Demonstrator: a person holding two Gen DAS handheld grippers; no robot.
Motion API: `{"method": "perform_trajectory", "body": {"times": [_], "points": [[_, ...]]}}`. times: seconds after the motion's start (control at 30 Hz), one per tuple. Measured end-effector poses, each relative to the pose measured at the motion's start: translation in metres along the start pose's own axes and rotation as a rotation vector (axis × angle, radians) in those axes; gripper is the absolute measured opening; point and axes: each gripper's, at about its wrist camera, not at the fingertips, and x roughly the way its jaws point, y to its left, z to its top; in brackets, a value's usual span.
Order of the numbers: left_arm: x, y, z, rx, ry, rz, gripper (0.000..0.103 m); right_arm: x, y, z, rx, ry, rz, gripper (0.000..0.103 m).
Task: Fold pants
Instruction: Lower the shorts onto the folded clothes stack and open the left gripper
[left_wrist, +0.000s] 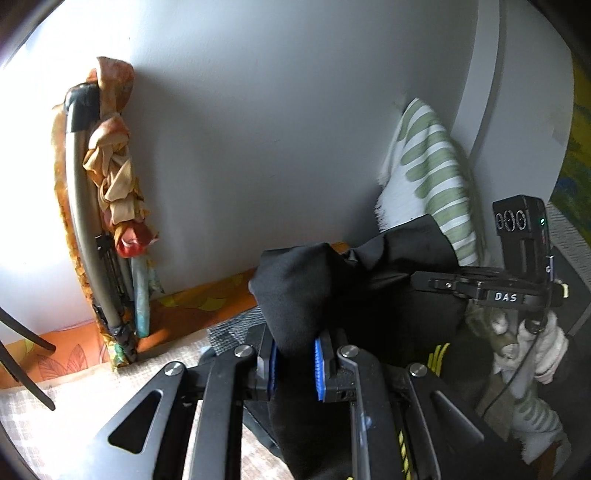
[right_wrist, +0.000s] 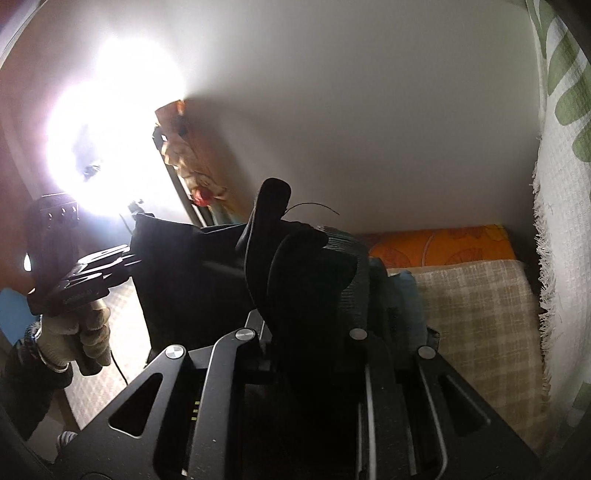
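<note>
- While black pants (left_wrist: 295, 284) hang bunched between both tools, mid-carry of a fold, well above the checked bed cover (right_wrist: 480, 302).
- Left gripper (left_wrist: 295, 363): blue pads (left_wrist: 319, 369) close together and pinching a wad of black cloth that bulges up past the tips.
- Right gripper (right_wrist: 306, 332): fingertips buried under dark fabric in its own view, so pads hidden; cloth draped up and over them and seemingly clamped, jaws narrow rather than wide.
- Seen from the left wrist, right tool out at the far right, gripped by a gloved hand (left_wrist: 532, 343), with the garment stretched across towards it.
- Seen from the right wrist, a flat dark panel of pants spread towards the left tool (right_wrist: 88, 277).
- Behind: pale wall (left_wrist: 258, 129), green-striped towel (left_wrist: 432, 166), orange patterned cushion (right_wrist: 443, 243).
- Probably the fold-over step, held edge not yet laid down.
- Next, likely: lower both ends level onto the cover, keep the edge taut and square, release only once flat.
</note>
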Motion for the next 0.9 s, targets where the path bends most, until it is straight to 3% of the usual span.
{"method": "perform_trajectory", "body": {"times": [0.13, 0.17, 0.23, 0.27, 0.37, 0.53, 0.7, 0.77, 0.9], "points": [[0.014, 0.001, 0.003, 0.025, 0.009, 0.08, 0.016, 0.005, -0.011, 0.003, 0.056, 0.006, -0.075, 0.049], [0.016, 0.002, 0.004, 0.02, 0.015, 0.09, 0.017, 0.004, -0.013, 0.003, 0.064, 0.0, -0.085, 0.051], [0.018, 0.01, 0.005, -0.021, 0.019, 0.097, 0.027, 0.002, -0.014, 0.003, 0.059, -0.005, -0.105, 0.051], [0.019, 0.014, 0.006, -0.053, 0.032, 0.117, 0.037, 0.0, -0.013, 0.003, 0.049, -0.005, -0.116, 0.051], [0.022, 0.026, 0.007, -0.096, 0.054, 0.1, 0.037, 0.002, -0.008, 0.004, 0.022, 0.009, -0.14, 0.051], [0.013, 0.036, 0.008, -0.089, 0.02, 0.145, 0.037, 0.002, -0.009, 0.002, 0.009, 0.015, -0.182, 0.052], [-0.003, 0.045, 0.012, -0.089, -0.003, 0.152, 0.037, -0.022, 0.0, 0.008, -0.021, -0.071, -0.224, 0.057], [-0.009, 0.043, 0.011, -0.078, 0.004, 0.133, 0.037, -0.033, 0.008, 0.012, -0.046, -0.107, -0.242, 0.067], [-0.022, 0.029, 0.003, -0.047, 0.017, 0.107, 0.037, -0.043, 0.022, 0.014, -0.063, -0.117, -0.227, 0.068]]}}
